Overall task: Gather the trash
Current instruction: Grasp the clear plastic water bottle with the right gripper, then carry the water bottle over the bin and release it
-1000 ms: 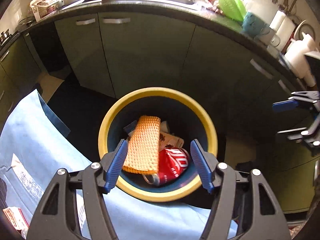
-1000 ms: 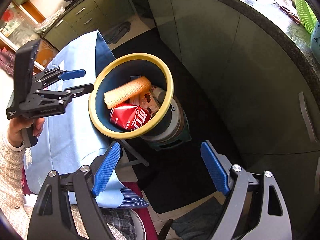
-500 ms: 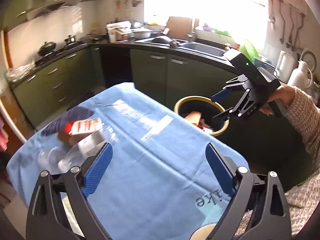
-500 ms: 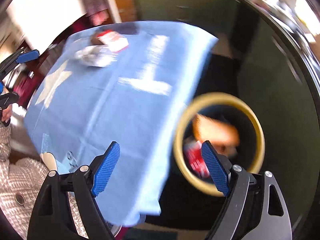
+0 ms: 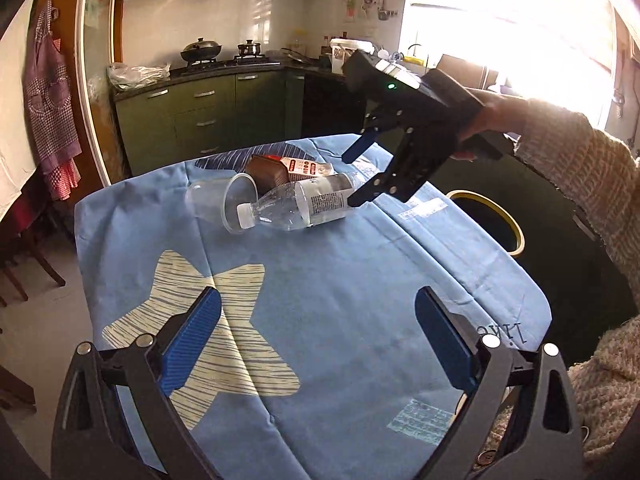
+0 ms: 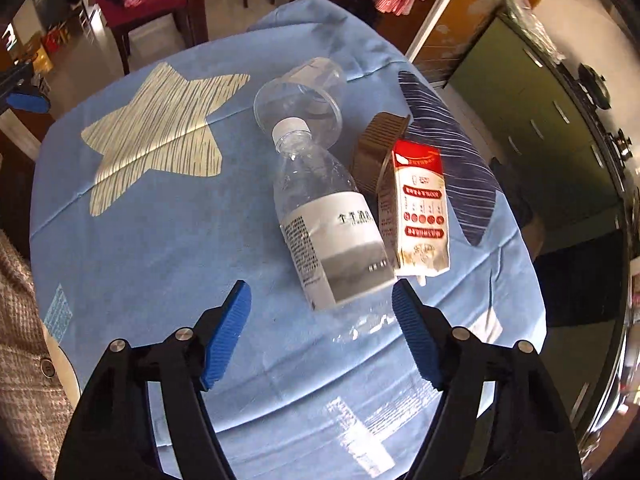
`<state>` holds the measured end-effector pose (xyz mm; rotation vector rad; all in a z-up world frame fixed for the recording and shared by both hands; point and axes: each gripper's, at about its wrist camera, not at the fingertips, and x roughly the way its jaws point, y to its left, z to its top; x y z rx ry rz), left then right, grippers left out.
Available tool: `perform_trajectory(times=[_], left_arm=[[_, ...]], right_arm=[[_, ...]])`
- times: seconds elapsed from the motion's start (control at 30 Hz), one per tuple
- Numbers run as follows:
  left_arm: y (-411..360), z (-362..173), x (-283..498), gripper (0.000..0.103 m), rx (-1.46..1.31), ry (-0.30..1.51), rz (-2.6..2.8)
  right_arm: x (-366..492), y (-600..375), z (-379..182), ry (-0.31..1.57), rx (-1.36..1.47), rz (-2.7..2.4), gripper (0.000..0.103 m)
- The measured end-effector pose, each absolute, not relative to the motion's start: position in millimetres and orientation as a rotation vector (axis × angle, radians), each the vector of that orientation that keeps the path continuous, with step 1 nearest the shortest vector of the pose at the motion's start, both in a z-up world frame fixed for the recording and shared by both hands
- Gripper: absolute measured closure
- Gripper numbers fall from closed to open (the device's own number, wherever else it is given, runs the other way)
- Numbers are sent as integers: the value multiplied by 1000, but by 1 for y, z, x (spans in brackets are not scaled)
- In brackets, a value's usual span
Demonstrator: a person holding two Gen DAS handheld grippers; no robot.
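A clear plastic bottle with a white label lies on the blue tablecloth. A clear plastic cup lies on its side at the bottle's cap. A red and white carton and a brown ridged piece lie beside the bottle. My right gripper is open, just above the bottle's base end. In the left wrist view the bottle, cup and right gripper show at the table's far side. My left gripper is open and empty over the near part of the table.
The yellow-rimmed trash bin stands beside the table on the right. Green kitchen cabinets and a stove run along the far wall. Dark wooden chairs stand at the table's other side.
Both grippers have swung away from the bin to the table. The right gripper has moved in close over the bottle. The left gripper has drawn back over the star print.
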<state>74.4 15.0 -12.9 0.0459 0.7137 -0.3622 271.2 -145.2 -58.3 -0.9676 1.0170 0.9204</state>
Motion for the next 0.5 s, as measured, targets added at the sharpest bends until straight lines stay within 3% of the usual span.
perform_trajectory(times=[0.4, 0.5], left_arm=[[3, -11, 72, 10, 66, 688, -391], [3, -12, 72, 10, 70, 691, -397]], right_arm=[[297, -106, -113, 1137, -1173, 907, 26], [302, -104, -124, 1179, -1150, 899, 37]])
